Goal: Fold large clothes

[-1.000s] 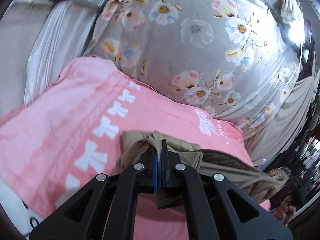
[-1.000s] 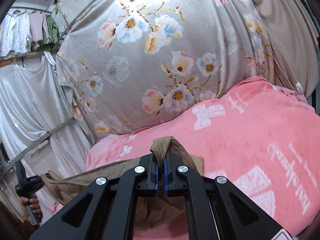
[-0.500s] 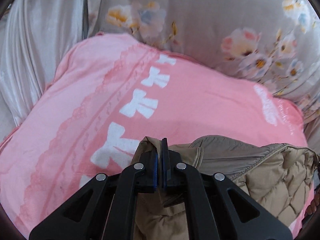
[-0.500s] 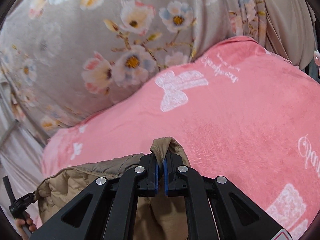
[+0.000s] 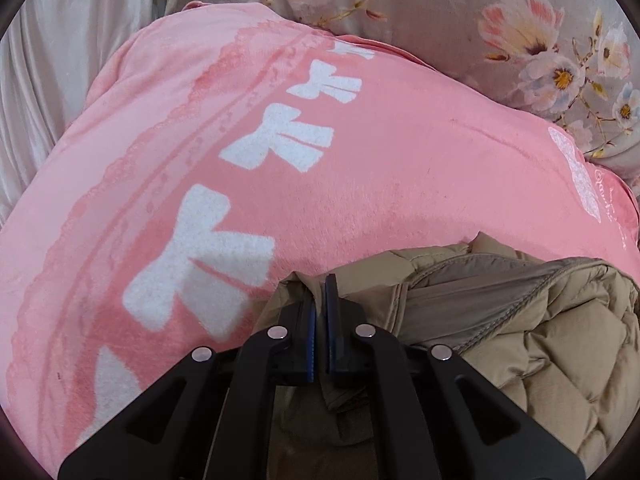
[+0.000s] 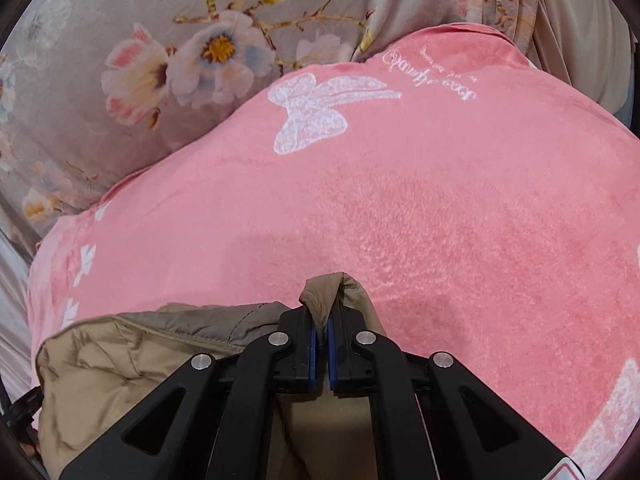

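A tan quilted jacket [image 5: 540,332] lies bunched on a pink blanket [image 5: 360,160] with white bow prints. My left gripper [image 5: 320,300] is shut on a fold of the jacket's edge, low over the blanket. In the right wrist view the same jacket [image 6: 132,364] spreads to the lower left. My right gripper [image 6: 322,322] is shut on another fold of the jacket, which pokes up between the blue pads. The pink blanket [image 6: 440,200] fills the space ahead of it.
A grey floral sheet [image 5: 520,20] hangs behind the blanket, also in the right wrist view [image 6: 160,60]. Pale silvery curtain [image 5: 60,60] hangs at the far left. A beige cloth [image 6: 580,20] hangs at the far right.
Both grippers have dropped down and forward toward the pink blanket, carrying the jacket with them. The jacket now rests bunched on the blanket. Both stay shut.
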The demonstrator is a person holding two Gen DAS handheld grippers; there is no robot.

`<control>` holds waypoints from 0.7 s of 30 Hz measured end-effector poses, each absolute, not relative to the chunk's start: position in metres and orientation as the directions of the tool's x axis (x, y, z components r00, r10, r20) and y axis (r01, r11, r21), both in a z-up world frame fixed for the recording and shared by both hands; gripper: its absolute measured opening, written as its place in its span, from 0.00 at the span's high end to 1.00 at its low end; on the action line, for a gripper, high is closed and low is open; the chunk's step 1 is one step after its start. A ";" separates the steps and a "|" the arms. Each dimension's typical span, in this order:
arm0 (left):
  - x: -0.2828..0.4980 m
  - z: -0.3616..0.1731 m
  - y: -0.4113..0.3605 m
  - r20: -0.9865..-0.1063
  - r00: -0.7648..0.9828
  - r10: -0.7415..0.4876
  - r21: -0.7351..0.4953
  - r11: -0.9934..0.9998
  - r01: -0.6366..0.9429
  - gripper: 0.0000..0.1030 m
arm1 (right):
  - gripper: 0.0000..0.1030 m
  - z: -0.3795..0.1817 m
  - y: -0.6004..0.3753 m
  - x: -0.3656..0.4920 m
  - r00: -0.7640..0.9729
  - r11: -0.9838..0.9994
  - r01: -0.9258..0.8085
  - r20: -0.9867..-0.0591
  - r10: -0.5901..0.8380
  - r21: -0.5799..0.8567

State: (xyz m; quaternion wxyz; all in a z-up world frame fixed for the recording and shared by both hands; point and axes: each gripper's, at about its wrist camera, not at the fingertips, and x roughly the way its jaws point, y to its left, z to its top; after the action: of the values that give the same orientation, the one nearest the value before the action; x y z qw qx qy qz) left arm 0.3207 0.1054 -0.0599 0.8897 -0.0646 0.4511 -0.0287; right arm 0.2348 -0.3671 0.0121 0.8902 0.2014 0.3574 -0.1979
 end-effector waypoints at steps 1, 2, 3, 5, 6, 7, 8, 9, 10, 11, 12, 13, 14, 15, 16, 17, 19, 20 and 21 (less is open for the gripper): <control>0.321 -0.062 0.105 -0.797 0.593 -0.112 -0.143 0.990 -0.006 0.96 | 0.97 0.010 -0.367 0.237 0.662 0.840 0.497 -0.720 -0.207 0.216; 0.322 -0.064 0.104 -0.796 0.595 -0.114 -0.144 0.990 -0.003 0.96 | 0.97 0.006 -0.367 0.238 0.657 0.842 0.495 -0.726 -0.202 0.213; 0.322 -0.066 0.103 -0.793 0.598 -0.114 -0.143 0.990 -0.001 0.96 | 0.97 0.004 -0.367 0.239 0.653 0.843 0.495 -0.730 -0.202 0.209; 0.325 -0.070 0.102 -0.790 0.602 -0.114 -0.142 0.990 0.002 0.96 | 0.97 0.000 -0.367 0.241 0.646 0.845 0.495 -0.737 -0.200 0.204; 0.325 -0.072 0.101 -0.789 0.603 -0.114 -0.141 0.990 0.002 0.96 | 0.97 -0.002 -0.367 0.242 0.642 0.844 0.496 -0.740 -0.198 0.204; 0.326 -0.073 0.101 -0.787 0.606 -0.114 -0.142 0.990 0.002 0.96 | 0.97 -0.003 -0.368 0.243 0.640 0.844 0.496 -0.742 -0.198 0.203; 0.326 -0.075 0.100 -0.784 0.610 -0.115 -0.144 0.990 0.002 0.96 | 0.97 -0.005 -0.368 0.243 0.638 0.844 0.497 -0.745 -0.197 0.202; 0.327 -0.076 0.100 -0.783 0.611 -0.116 -0.145 0.989 0.002 0.96 | 0.97 -0.007 -0.367 0.243 0.634 0.844 0.498 -0.747 -0.198 0.198; 0.326 -0.078 0.100 -0.780 0.615 -0.119 -0.150 0.989 0.001 0.96 | 0.97 -0.008 -0.367 0.244 0.631 0.845 0.498 -0.749 -0.200 0.194; 0.326 -0.079 0.101 -0.778 0.617 -0.121 -0.153 0.988 0.000 0.96 | 0.97 -0.009 -0.366 0.245 0.629 0.849 0.493 -0.752 -0.195 0.192; 0.326 -0.079 0.101 -0.776 0.619 -0.123 -0.157 0.988 -0.001 0.96 | 0.97 -0.009 -0.365 0.246 0.625 0.850 0.494 -0.754 -0.202 0.182; 0.326 -0.080 0.102 -0.773 0.622 -0.127 -0.163 0.987 -0.002 0.96 | 0.98 -0.010 -0.363 0.247 0.620 0.851 0.497 -0.756 -0.211 0.169; 0.326 -0.081 0.102 -0.770 0.625 -0.130 -0.169 0.986 -0.003 0.95 | 0.98 -0.010 -0.362 0.247 0.616 0.852 0.498 -0.757 -0.217 0.161; 0.326 -0.081 0.103 -0.768 0.627 -0.133 -0.174 0.985 -0.004 0.95 | 0.98 -0.011 -0.361 0.248 0.614 0.852 0.499 -0.757 -0.221 0.157; 0.325 -0.082 0.103 -0.765 0.629 -0.136 -0.179 0.984 -0.005 0.95 | 0.97 -0.011 -0.361 0.248 0.613 0.852 0.500 -0.758 -0.222 0.155; 0.325 -0.082 0.104 -0.763 0.631 -0.140 -0.184 0.983 -0.005 0.95 | 0.97 -0.012 -0.362 0.248 0.613 0.852 0.500 -0.759 -0.219 0.158; 0.326 -0.082 0.105 -0.761 0.631 -0.151 -0.198 0.980 -0.004 0.95 | 0.96 -0.012 -0.364 0.248 0.617 0.851 0.497 -0.759 -0.207 0.172; 0.326 -0.082 0.107 -0.759 0.632 -0.160 -0.208 0.978 -0.002 0.95 | 0.96 -0.012 -0.367 0.247 0.624 0.849 0.491 -0.759 -0.186 0.195; 0.325 -0.080 0.110 -0.754 0.632 -0.179 -0.232 0.973 -0.001 0.95 | 0.95 -0.012 -0.371 0.246 0.632 0.846 0.484 -0.758 -0.161 0.225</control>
State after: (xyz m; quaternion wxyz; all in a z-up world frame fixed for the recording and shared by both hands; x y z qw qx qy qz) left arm 0.3252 0.1103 -0.0805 0.8972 -0.1056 0.4260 -0.0495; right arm 0.2463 -0.3711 -0.0116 0.8790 0.2088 0.3876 -0.1834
